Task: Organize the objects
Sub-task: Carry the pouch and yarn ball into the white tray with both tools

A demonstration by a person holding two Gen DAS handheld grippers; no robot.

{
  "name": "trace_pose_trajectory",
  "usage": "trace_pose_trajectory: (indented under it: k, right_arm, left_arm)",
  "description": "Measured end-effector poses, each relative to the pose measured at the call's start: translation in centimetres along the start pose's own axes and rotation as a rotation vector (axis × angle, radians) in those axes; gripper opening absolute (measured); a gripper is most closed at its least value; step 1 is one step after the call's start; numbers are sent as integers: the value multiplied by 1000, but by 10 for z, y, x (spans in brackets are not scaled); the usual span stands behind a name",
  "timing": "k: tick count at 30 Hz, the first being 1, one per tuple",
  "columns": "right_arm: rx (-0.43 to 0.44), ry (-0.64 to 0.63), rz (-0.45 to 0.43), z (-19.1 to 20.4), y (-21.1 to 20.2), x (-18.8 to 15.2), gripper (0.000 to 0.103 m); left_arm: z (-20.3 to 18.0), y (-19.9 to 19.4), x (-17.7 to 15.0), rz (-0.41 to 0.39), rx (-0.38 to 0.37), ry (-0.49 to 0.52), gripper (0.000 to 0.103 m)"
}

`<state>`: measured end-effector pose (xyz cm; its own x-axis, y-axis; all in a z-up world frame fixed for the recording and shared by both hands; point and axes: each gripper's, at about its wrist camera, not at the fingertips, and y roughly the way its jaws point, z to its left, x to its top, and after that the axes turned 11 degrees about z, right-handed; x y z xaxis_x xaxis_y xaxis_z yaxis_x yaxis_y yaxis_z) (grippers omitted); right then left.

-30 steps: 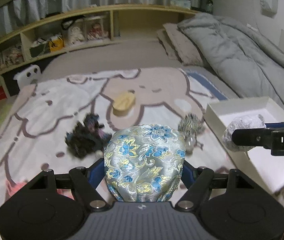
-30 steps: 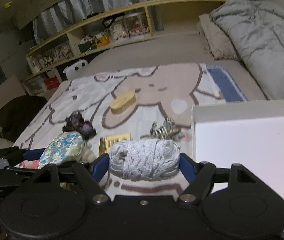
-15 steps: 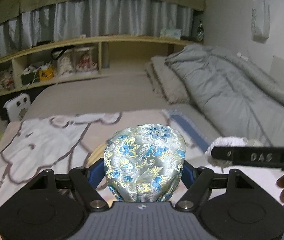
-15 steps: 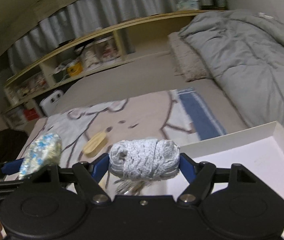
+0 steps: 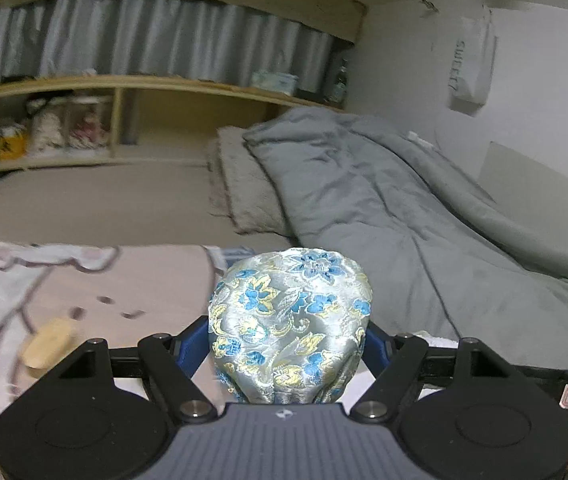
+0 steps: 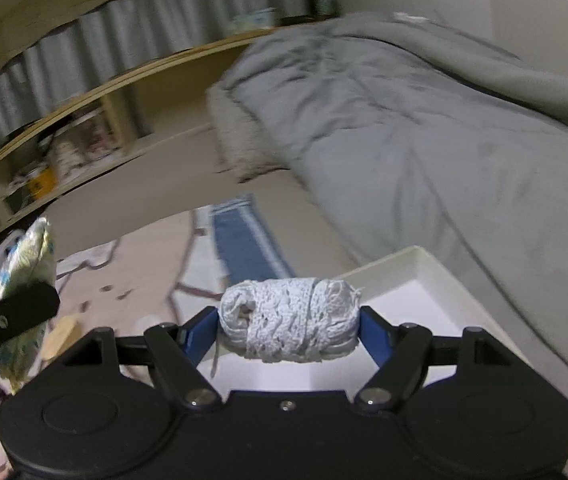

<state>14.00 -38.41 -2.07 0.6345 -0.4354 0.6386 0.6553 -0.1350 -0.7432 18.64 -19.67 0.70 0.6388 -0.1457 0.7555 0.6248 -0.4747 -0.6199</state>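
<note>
You have swung both grippers away from the scatter on the cartoon blanket [image 6: 132, 280] and toward the white box [image 6: 436, 292], so this looks like the carry leg of a sorting run. Your right gripper [image 6: 289, 330] is clamped on the white lace roll [image 6: 289, 330], jaws moderately wide, hanging just above the box's near corner. Your left gripper [image 5: 290, 344] is clenched on the brocade pouch [image 5: 290, 328], left of the box. The pouch hides the box in the left view, so its clearance there is unclear. The wooden piece [image 5: 48, 346] remains on the blanket, outside the box.
</note>
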Motion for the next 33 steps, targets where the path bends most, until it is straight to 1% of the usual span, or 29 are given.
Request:
trace_pose_trajectory:
  k: [3,5,7,10,13,14,15,17,19,21,23,24,26,27,29,31,33]
  right_arm:
    - [-32,36,0,-15,8,3,76]
    - [-42,51,2,-22,12,3,76]
    - [-45,53,11,-24,19,2,76]
    - [-32,27,29,-22,31,2,76]
    - [-17,-12,58,-15,44,2,76]
    - [-10,-28,66,-13,48,1,76]
    - [-4,-47,75,-9,51,1,76]
    - [10,-88,86,-2,56,1,76]
    - [20,-114,91,4,61,1,76]
    - [48,-118,103,6,67,0,77]
    - [64,-108,126,6,75,-2,77]
    - [60,-106,136,6,79,-3,78]
    - [41,-104,163,4,84,-6,83]
    - [25,-100,168,3,85,-7,86]
    - [4,-98,173,-1,83,-6,88]
    - [-3,-84,176,-7,79,-5,89]
    - [-8,-53,185,-14,75,-4,87]
  left_arm:
    - [-6,27,-9,44,-37,-15,76]
    - [-7,46,-20,85,-40,-17,76]
    - [-6,64,-31,128,-25,-12,76]
    - [-1,86,-46,178,19,-10,76]
    - [6,100,-52,192,71,-25,76]
    - [8,103,-53,191,72,-31,76]
    - [10,105,-52,190,72,-32,76]
    - [7,109,-52,193,81,-1,76]
    - [3,113,-53,216,80,35,77]
    - [0,113,-57,232,72,56,80]
    - [-3,107,-61,224,68,99,86]
    - [-5,103,-62,221,70,123,86]
    - [-8,96,-63,208,89,174,87]
    - [-9,92,-63,201,104,195,88]
    - [-10,86,-63,195,144,227,94]
    - [-10,84,-63,209,148,248,94]
    - [-8,86,-62,246,143,250,96]
